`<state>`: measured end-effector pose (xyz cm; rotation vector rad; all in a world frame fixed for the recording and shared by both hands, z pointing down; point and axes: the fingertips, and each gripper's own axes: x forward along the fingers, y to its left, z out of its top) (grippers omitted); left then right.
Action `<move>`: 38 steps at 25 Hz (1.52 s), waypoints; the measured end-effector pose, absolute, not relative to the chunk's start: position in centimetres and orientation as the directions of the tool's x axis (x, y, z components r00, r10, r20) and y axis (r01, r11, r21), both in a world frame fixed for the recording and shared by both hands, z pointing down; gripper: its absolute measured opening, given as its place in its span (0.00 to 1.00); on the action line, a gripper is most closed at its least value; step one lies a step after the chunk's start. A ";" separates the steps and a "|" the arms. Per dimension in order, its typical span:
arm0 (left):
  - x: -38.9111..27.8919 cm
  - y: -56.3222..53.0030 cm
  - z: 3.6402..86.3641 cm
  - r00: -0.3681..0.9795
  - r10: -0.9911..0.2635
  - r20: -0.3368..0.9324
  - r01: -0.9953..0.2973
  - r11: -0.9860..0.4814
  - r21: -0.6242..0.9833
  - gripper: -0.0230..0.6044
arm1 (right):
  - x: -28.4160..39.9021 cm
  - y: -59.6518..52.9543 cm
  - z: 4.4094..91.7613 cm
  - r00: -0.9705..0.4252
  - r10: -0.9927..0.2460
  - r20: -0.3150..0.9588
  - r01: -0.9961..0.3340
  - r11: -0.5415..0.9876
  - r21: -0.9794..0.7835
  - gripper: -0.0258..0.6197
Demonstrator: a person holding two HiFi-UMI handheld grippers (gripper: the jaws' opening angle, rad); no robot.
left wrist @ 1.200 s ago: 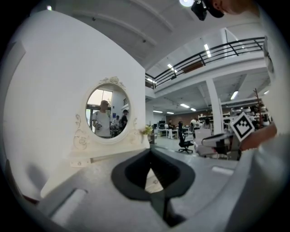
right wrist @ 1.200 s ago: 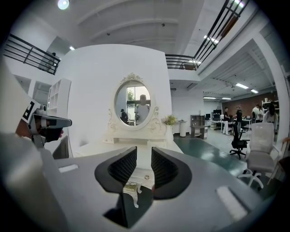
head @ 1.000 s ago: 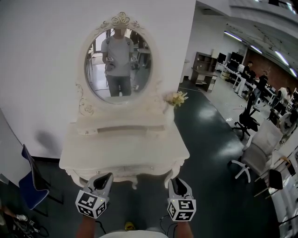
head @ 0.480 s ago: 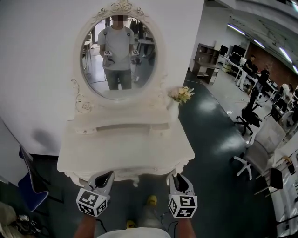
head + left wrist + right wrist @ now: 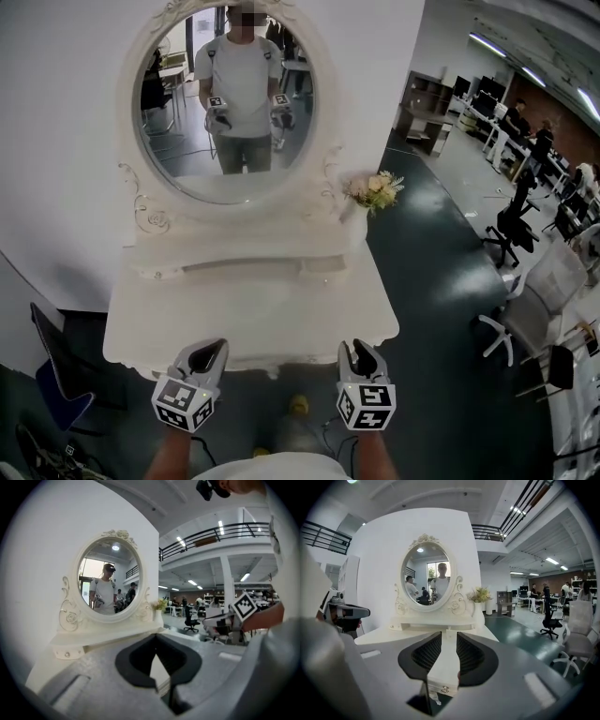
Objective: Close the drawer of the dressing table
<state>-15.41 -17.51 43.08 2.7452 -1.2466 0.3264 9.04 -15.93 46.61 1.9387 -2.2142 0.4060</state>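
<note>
Both hang empty just short of the dressing table (image 5: 253, 319), my left gripper (image 5: 210, 350) with tips pinched together and my right gripper (image 5: 359, 352) with jaws apart, so pushing the drawer (image 5: 443, 686) in is all left to do.

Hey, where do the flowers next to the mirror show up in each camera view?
Head view: flowers right of centre, above the middle.
Left gripper view: flowers small, near the picture's centre.
Right gripper view: flowers just right of centre.
Shared landmark: the oval mirror, directly left of them in all three.
</note>
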 end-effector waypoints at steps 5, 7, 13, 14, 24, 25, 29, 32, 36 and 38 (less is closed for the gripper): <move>-12.9 -23.2 44.6 0.630 -0.731 0.262 -0.762 -0.646 0.033 0.03 | 11.2 -22.0 48.2 -0.168 -0.927 0.336 -0.985 0.143 -0.096 0.17; -11.9 -25.2 45.3 0.629 -0.727 0.276 -0.763 -0.645 0.038 0.03 | 11.9 -24.4 49.0 -0.179 -0.920 0.348 -0.983 0.155 -0.097 0.17; -9.0 -30.0 48.4 0.613 -0.714 0.339 -0.771 -0.633 0.061 0.03 | 13.6 -30.4 52.2 -0.218 -0.889 0.402 -0.976 0.187 -0.115 0.17; -8.6 -30.6 48.9 0.608 -0.713 0.348 -0.775 -0.629 0.066 0.03 | 13.8 -31.2 52.7 -0.226 -0.883 0.412 -0.974 0.194 -0.120 0.17; -5.6 -35.3 52.1 0.578 -0.706 0.410 -0.794 -0.603 0.081 0.03 | 15.0 -36.9 56.7 -0.290 -0.835 0.467 -0.957 0.247 -0.154 0.17; -5.5 -35.5 52.5 0.575 -0.705 0.415 -0.796 -0.599 0.086 0.03 | 14.9 -37.2 57.0 -0.295 -0.833 0.469 -0.955 0.250 -0.157 0.17; -5.7 -36.4 53.4 0.565 -0.707 0.426 -0.805 -0.585 0.096 0.03 | 14.4 -38.3 58.0 -0.305 -0.824 0.478 -0.952 0.257 -0.164 0.17; -5.6 -36.9 53.5 0.572 -0.703 0.423 -0.801 -0.590 0.105 0.03 | 14.1 -38.7 58.4 -0.302 -0.819 0.488 -0.953 0.254 -0.163 0.17; -6.0 -37.6 54.0 0.582 -0.693 0.426 -0.795 -0.596 0.116 0.03 | 13.9 -39.3 59.2 -0.287 -0.816 0.502 -0.958 0.240 -0.158 0.17; -6.3 -38.1 54.3 0.583 -0.692 0.426 -0.794 -0.595 0.121 0.03 | 13.7 -39.8 59.7 -0.282 -0.815 0.507 -0.959 0.235 -0.155 0.17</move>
